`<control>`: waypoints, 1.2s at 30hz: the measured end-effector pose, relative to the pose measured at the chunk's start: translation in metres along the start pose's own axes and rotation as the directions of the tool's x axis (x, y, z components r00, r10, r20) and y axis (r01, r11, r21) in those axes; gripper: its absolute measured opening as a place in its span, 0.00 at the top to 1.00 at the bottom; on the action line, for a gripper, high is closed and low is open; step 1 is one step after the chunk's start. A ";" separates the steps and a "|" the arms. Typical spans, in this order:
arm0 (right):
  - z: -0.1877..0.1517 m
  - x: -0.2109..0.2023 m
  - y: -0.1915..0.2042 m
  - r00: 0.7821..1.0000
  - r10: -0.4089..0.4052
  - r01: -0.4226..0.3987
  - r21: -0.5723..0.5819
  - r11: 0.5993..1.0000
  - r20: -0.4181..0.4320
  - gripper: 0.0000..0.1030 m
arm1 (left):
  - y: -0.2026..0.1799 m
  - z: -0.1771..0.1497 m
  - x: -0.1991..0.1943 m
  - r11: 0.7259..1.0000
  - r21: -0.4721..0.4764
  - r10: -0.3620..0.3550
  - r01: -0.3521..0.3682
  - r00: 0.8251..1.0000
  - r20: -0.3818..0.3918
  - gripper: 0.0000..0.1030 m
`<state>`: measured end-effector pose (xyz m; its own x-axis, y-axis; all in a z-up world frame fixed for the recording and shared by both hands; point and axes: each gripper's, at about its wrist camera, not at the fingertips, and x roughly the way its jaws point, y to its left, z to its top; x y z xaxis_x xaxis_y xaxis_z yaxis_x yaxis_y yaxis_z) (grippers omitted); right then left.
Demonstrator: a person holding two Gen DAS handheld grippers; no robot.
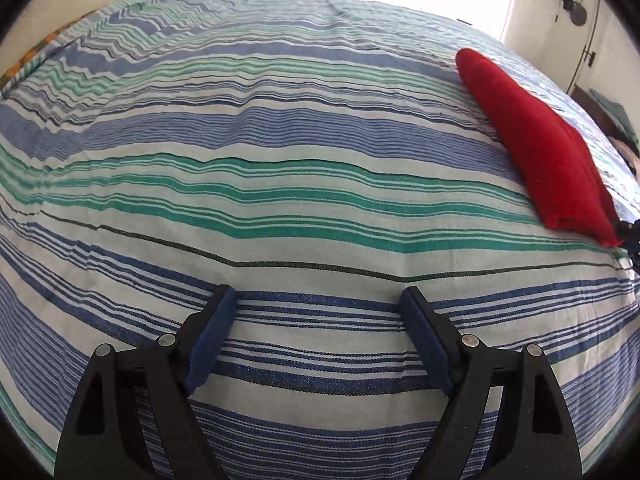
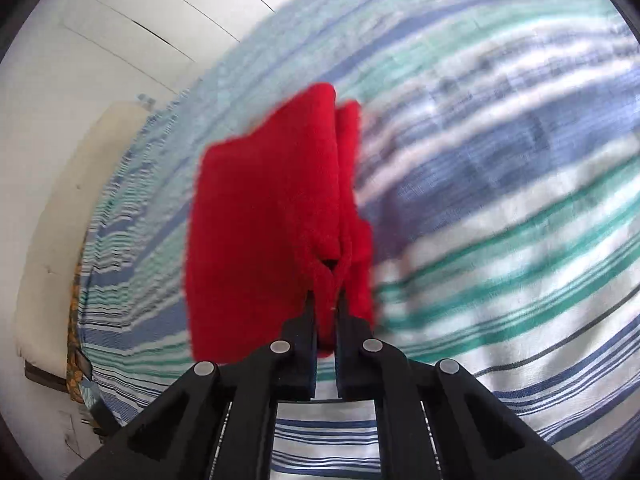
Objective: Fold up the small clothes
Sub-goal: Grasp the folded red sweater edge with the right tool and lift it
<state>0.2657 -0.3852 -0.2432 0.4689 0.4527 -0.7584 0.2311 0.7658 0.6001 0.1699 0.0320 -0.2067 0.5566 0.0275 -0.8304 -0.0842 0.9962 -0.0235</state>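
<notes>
Through the left wrist camera, the left gripper (image 1: 316,312) hangs low over the bed (image 1: 280,140), which is covered in a striped sheet of blue, green and white. Its jaws stand wide apart with only bare sheet between them; they hold nothing. Off to the right of this view lies the red cloth (image 1: 536,148), already folded into a long, thick bundle that rests on the sheet and runs toward the bed's far edge. At its near end a bit of dark gear pokes in from the frame's edge, which I take to be the other gripper. Beyond the bed are a pale wall and a door (image 1: 576,40).

Through the right wrist camera, the right gripper (image 2: 326,300) has its jaws pinched nearly together on a bunched edge of the red cloth (image 2: 264,220). The fabric puckers where the pads bite, and several layers show side by side along the cloth's right edge. The sheet around it is smeared with blur, so the hand looks to be in motion; whether the bundle is lifted clear or dragging on the bed (image 2: 500,200) I cannot tell.

To my eye the step is moving or finishing the folded piece. It would go best with the grip kept firm on all the layers, the bundle carried low and level so the fold does not spill, and the free left gripper brought across to steady or flatten the far end.
</notes>
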 end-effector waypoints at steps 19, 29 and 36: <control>0.094 0.013 0.088 0.999 -0.027 0.043 -0.397 0.917 0.048 0.65 | -0.004 -0.002 0.003 1.000 0.019 0.017 -0.017 1.000 0.006 0.12; 0.066 -0.026 0.076 0.996 -0.025 0.058 -0.413 0.909 0.086 0.73 | -0.005 -0.002 0.005 1.000 0.026 0.012 -0.012 1.000 0.012 0.10; -0.005 0.025 0.037 0.988 -0.133 0.093 -0.384 0.919 -0.080 0.84 | -0.005 -0.002 0.004 0.999 0.028 0.014 -0.015 1.000 0.011 0.10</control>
<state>0.2814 -0.3429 -0.2416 0.3641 0.3820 -0.8494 -0.0717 0.9208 0.3834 0.1714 0.0266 -0.2110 0.5640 0.0427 -0.8246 -0.0692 0.9976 0.0044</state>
